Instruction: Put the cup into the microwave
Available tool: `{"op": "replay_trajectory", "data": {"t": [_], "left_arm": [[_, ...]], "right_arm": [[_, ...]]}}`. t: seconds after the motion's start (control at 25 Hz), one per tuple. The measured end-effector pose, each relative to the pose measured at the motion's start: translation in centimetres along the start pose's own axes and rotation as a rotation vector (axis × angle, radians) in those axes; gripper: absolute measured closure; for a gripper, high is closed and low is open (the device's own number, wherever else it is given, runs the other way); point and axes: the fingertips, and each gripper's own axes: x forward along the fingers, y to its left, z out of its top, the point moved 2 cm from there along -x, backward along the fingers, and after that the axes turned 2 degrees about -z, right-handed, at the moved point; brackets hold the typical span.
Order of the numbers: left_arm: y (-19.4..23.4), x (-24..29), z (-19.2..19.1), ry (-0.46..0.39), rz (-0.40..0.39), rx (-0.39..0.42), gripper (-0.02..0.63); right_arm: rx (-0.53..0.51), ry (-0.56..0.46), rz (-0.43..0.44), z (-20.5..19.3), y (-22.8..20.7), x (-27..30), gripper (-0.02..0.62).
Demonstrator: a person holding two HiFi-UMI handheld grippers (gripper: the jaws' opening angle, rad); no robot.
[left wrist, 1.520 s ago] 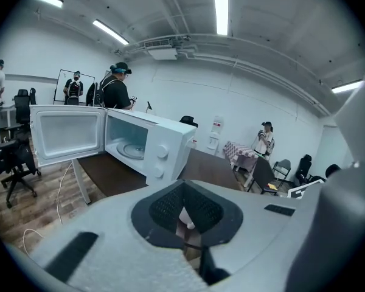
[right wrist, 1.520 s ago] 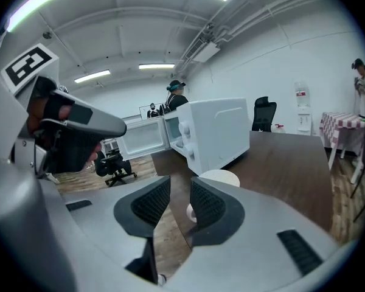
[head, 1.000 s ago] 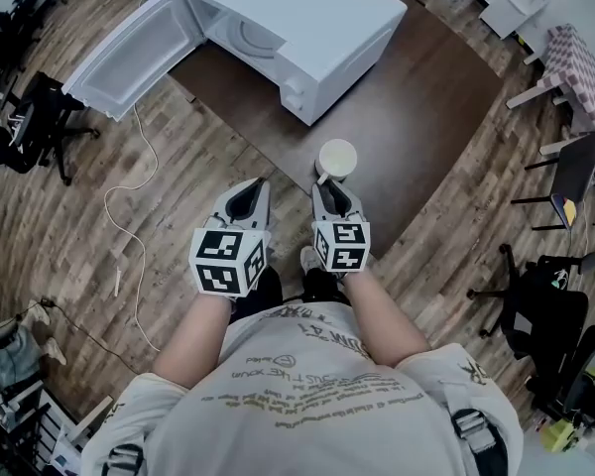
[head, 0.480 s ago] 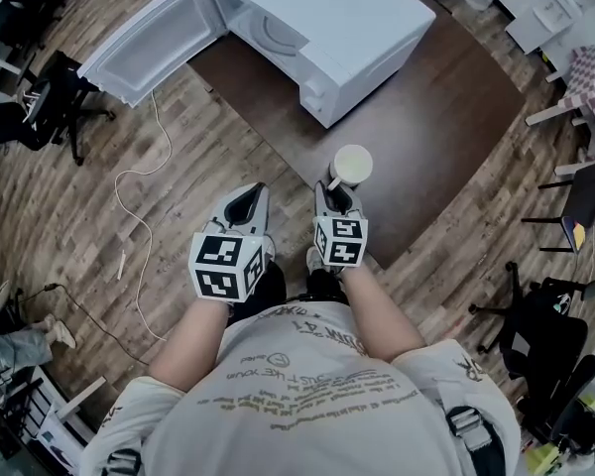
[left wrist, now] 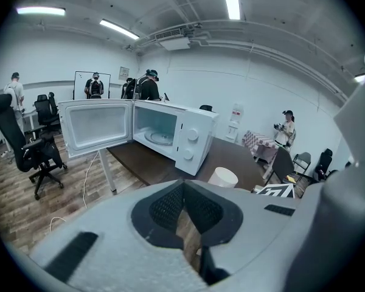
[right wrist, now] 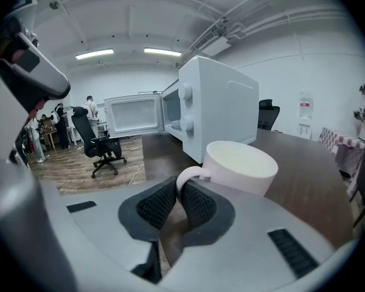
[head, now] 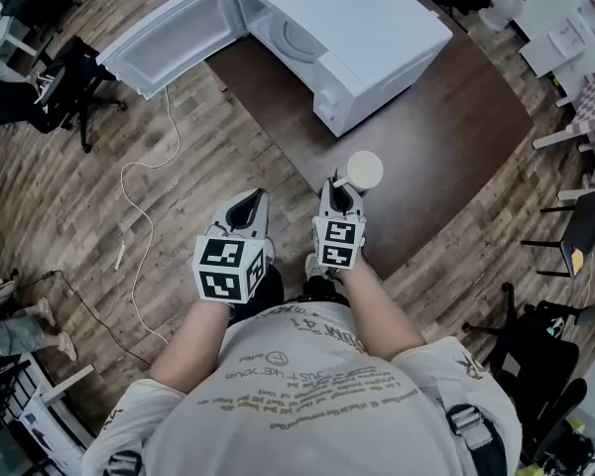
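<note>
The white cup (head: 363, 171) sits on the brown table (head: 446, 117) right in front of the right gripper (head: 340, 188), whose jaws are closing on the cup's handle (right wrist: 185, 176) between them

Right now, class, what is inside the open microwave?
The microwave holds only its round turntable, as far as shown; the cavity's right end is hidden behind the control panel.
</note>
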Motion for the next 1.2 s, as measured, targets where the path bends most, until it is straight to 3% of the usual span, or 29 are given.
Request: {"op": "replay_trajectory", "data": {"t": [0.6, 0.92, 1.2], "left_arm": [[-1.0, -1.8, 0.0, -0.064, 0.054, -0.034, 0.592], [-0.7, -3.3, 0.0, -0.111, 0.097, -0.076, 0.592], [2.0, -4.4, 0.8, -0.148, 0.114, -0.098, 0.592]], "right_arm": [[-0.079, -0.057, 0.098, 2.5, 1.8, -2.7, 0.557], [-0.11, -0.106, 0.248, 6.4, 5.1, -5.0, 0.555], [-0.171, -0.145, 0.318, 10.3, 9.3, -5.5, 0.557]]}}
